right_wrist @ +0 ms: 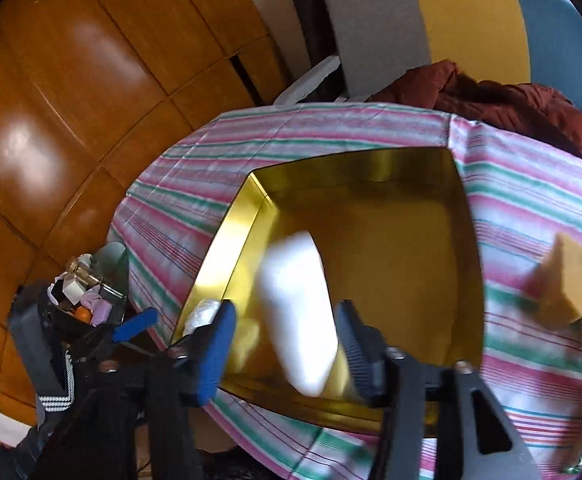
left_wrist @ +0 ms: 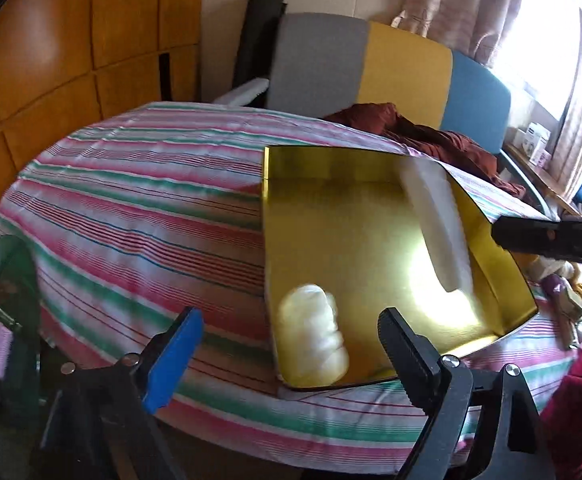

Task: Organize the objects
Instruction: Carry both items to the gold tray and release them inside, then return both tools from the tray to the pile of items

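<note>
An open gold box (left_wrist: 331,220) lies on the striped tablecloth (left_wrist: 131,200). Inside it, a crumpled white bundle (left_wrist: 311,340) rests at the near left corner, and a long white object (left_wrist: 435,232), blurred, is by the right wall. My left gripper (left_wrist: 291,360) is open over the box's near edge, holding nothing. In the right wrist view the long white object (right_wrist: 299,312) shows between the spread fingers of my right gripper (right_wrist: 285,350), with a gap at the blue pad (right_wrist: 215,352). The right gripper's black tip (left_wrist: 531,236) stands apart from the object.
A tan block (right_wrist: 563,280) stands on the cloth right of the box. A dark red garment (left_wrist: 431,136) lies on a chair with a grey, yellow and blue back (left_wrist: 371,68). A cluttered glass side table (right_wrist: 91,292) is at the left, with wooden panels (left_wrist: 71,40) behind.
</note>
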Demonstrator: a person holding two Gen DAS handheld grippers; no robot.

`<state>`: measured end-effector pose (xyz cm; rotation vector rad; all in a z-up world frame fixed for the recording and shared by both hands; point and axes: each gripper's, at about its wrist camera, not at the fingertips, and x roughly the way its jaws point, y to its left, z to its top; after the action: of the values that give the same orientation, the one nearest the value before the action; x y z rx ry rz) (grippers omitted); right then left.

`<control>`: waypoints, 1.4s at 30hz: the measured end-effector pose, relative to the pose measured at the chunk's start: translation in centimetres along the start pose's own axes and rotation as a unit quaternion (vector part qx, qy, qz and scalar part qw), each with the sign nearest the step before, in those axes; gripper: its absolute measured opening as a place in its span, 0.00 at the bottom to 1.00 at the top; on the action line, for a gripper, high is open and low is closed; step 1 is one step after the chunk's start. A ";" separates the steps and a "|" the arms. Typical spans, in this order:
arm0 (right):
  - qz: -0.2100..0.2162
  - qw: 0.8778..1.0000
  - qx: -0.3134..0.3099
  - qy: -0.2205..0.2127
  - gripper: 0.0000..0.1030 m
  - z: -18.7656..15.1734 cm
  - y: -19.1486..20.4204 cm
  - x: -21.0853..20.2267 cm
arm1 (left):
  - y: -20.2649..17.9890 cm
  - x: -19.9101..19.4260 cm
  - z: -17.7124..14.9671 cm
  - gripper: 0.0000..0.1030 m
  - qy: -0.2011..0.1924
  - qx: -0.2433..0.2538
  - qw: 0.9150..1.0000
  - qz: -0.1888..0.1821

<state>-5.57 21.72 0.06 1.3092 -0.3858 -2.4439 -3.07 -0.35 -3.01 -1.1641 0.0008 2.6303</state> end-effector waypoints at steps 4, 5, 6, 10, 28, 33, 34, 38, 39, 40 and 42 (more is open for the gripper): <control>-0.015 1.000 0.003 0.005 0.53 -1.6 -0.2 -0.1 | 0.2 -0.8 0.2 0.87 -0.016 -0.010 1.000 0.010; -0.017 1.000 0.007 0.004 0.53 -2.0 -0.6 -0.4 | 0.1 -0.9 0.2 0.87 -0.018 -0.010 1.000 0.014; -0.019 1.000 0.010 0.003 0.54 -2.5 -0.7 -0.6 | 0.1 -1.1 0.2 0.87 -0.021 -0.011 1.000 0.018; -0.046 0.999 0.009 -0.004 0.60 -3.6 -0.9 -1.0 | -0.4 -1.7 0.4 0.87 -0.022 -0.016 0.999 0.030; -0.231 0.954 -0.112 -0.153 0.67 -6.2 1.9 -5.2 | -4.2 -3.2 0.0 0.91 -0.035 0.030 0.999 0.029; -0.265 0.950 -0.064 -0.155 0.67 -6.2 -0.1 -5.7 | -5.2 -3.1 -0.2 0.91 -0.031 0.042 0.998 0.019; -0.254 0.954 -0.050 -0.150 0.67 -6.3 -0.7 -5.9 | -5.5 -3.1 -0.3 0.91 -0.031 0.047 0.998 0.018; -0.215 0.966 0.007 -0.141 0.67 -6.5 -3.4 -6.4 | -6.4 -3.0 -0.5 0.91 -0.029 0.063 0.998 0.014; -0.216 0.966 0.013 -0.142 0.67 -6.6 -3.8 -6.5 | -6.5 -2.9 -0.5 0.91 -0.028 0.065 0.997 0.013; -0.215 0.966 0.018 -0.142 0.67 -6.7 -4.2 -6.7 | -6.7 -2.9 -0.5 0.91 -0.027 0.068 0.997 0.011; -0.210 0.967 0.033 -0.142 0.67 -6.9 -5.1 -7.2 | -7.1 -2.8 -0.5 0.91 -0.025 0.073 0.997 0.008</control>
<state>3.10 28.85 -0.32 1.1596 -0.2828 -3.0141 0.81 5.76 -0.61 -1.0540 0.1899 2.6223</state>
